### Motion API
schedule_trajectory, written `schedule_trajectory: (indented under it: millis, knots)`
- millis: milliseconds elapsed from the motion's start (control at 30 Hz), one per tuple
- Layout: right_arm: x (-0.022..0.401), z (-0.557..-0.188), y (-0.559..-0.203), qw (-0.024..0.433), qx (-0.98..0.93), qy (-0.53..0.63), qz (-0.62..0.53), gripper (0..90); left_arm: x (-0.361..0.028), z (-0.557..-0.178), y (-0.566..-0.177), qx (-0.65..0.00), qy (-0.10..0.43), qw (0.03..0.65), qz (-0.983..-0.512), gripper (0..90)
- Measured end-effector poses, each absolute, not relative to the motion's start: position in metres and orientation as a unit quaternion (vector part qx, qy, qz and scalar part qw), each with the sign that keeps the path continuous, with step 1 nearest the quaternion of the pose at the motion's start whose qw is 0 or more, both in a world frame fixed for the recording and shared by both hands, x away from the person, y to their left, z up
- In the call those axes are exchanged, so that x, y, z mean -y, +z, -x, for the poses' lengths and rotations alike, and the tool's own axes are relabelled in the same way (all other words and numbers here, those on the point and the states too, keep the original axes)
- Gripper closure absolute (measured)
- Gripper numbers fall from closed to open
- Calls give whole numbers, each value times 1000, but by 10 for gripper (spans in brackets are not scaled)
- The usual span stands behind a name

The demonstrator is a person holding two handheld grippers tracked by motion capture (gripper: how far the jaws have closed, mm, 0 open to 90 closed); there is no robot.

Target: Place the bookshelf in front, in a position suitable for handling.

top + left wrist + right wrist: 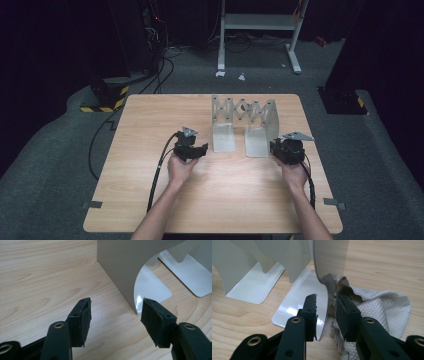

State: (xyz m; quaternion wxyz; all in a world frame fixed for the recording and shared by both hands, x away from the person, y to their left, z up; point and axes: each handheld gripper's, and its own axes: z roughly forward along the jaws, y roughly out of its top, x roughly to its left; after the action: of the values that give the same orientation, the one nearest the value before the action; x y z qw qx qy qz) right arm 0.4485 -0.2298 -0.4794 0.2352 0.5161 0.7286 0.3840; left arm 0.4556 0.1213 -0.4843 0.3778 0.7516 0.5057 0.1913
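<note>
A grey metal folding rack (243, 117) with scissor links stands upright at the back middle of the wooden table (150, 200). My left gripper (201, 148) (116, 312) is open just left of the rack's left panel (120, 265), nothing between its pads. My right gripper (275, 146) (327, 305) is at the rack's right end, open. The edge of the right panel (329, 257) stands between its pads, with a gap on the left side. A crumpled grey waffle cloth (382, 307) lies against that panel, by the right pad.
Glossy foot plates (297, 297) of the rack lie flat on the table toward me. On the floor beyond the table are a black-and-yellow striped base (105, 97), cables (160, 70) and a grey stand's legs (295, 55).
</note>
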Motion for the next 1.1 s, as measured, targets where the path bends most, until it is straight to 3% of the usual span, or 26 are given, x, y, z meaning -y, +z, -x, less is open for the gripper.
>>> schedule_trajectory:
  millis: [600,1100]
  knots:
    - [225,-466,-481,238,-719,374,-536,729,-93,-484,-487,-520,181,376,-745,480]
    - [218,-474,-485,234,-723,361,-541,793,-86,-497,-494,-528,172,378,-741,679]
